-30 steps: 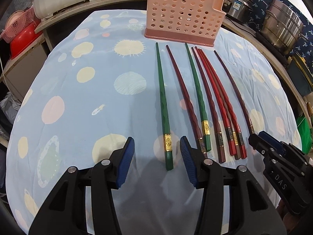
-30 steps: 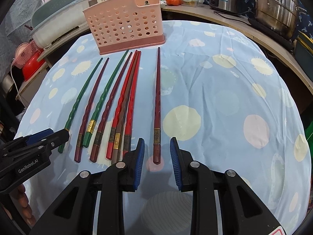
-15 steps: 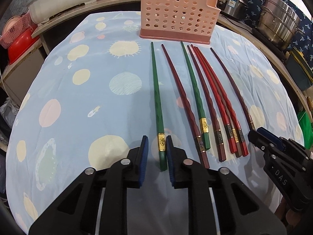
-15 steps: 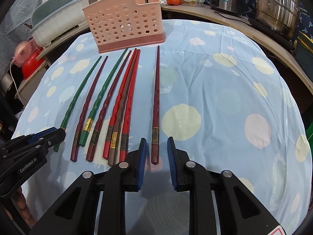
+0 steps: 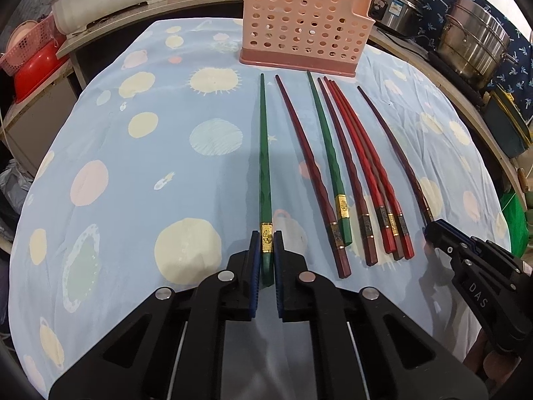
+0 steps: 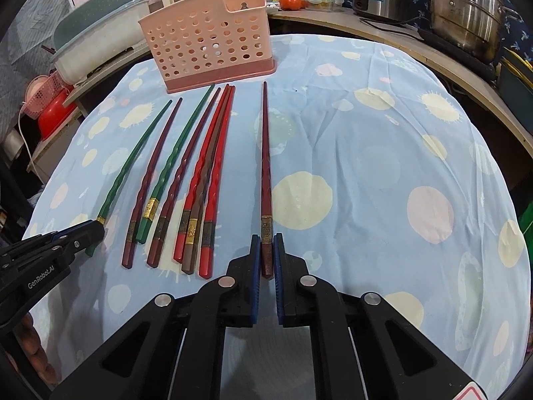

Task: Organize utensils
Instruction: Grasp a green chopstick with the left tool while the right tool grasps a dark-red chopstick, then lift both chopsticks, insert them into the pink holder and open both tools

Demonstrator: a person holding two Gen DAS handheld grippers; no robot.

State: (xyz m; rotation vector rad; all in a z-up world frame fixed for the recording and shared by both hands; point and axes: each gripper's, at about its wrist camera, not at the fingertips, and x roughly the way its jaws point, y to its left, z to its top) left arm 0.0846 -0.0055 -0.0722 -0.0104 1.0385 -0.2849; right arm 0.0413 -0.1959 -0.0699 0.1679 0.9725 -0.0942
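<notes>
Several long chopsticks lie side by side on a blue spotted tablecloth [image 5: 140, 180], tips toward a pink perforated holder [image 5: 303, 30] at the far edge. My left gripper [image 5: 266, 245] is shut on the thick end of the leftmost green chopstick [image 5: 264, 153]. My right gripper [image 6: 266, 246] is shut on the thick end of the rightmost dark red chopstick [image 6: 266, 153]. Between them lie a second green chopstick [image 5: 328, 153], dark red ones and a bunch of bright red ones [image 5: 363, 160]. Both held chopsticks still rest on the cloth.
Steel pots [image 6: 466, 10] stand on the counter at the right. A white and green tub [image 6: 96, 43] and a red bowl [image 5: 36, 70] sit at the left. Bottles and a tomato [image 6: 291, 0] are behind the holder [image 6: 206, 43].
Both grippers have closed from open: the left one onto the green chopstick's end, the right one onto the dark red chopstick's end. Both also moved slightly forward.
</notes>
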